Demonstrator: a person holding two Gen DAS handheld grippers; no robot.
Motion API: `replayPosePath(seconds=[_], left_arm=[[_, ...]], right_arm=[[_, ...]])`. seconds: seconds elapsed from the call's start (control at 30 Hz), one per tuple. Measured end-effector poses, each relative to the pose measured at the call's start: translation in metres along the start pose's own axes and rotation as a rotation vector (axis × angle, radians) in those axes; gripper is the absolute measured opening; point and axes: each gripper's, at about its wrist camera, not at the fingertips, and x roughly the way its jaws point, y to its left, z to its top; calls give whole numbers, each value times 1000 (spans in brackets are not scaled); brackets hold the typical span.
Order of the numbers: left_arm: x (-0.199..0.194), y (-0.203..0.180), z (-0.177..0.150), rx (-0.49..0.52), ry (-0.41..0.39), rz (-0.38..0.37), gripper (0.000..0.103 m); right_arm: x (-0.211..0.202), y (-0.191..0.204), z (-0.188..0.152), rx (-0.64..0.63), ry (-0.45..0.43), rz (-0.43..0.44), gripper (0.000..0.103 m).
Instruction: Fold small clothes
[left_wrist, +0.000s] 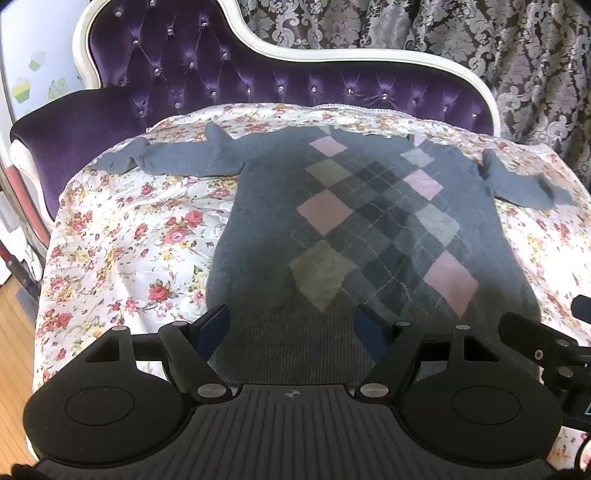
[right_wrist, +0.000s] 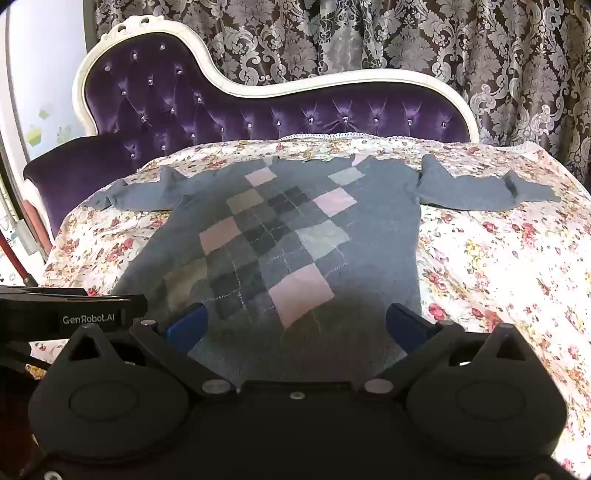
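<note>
A small grey sweater (left_wrist: 369, 221) with a pink and grey argyle front lies flat, face up, on a floral cover (left_wrist: 129, 240). Its sleeves are spread out to both sides, one sleeve (left_wrist: 166, 158) rumpled at the far left. My left gripper (left_wrist: 291, 321) hovers open over the ribbed hem near the sweater's left corner, nothing pinched. In the right wrist view the same sweater (right_wrist: 295, 240) fills the middle. My right gripper (right_wrist: 295, 317) stands wide open over the hem by the right corner. Neither pair of blue pads presses on cloth.
The cover drapes a purple tufted chaise with a white-framed backrest (left_wrist: 221, 74) behind the sweater. A patterned curtain (left_wrist: 480, 37) hangs at the back. Wooden floor (left_wrist: 14, 332) shows at the left edge. The other gripper's black body (right_wrist: 74, 317) sits close at left.
</note>
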Motion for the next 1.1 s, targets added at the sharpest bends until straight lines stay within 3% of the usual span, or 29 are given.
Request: replayPosePath(seconds=[1.1], left_arm=[[1,3,-2,14,-4,16,73]], right_arm=[[11,-2,-4,28,72,-32,102]])
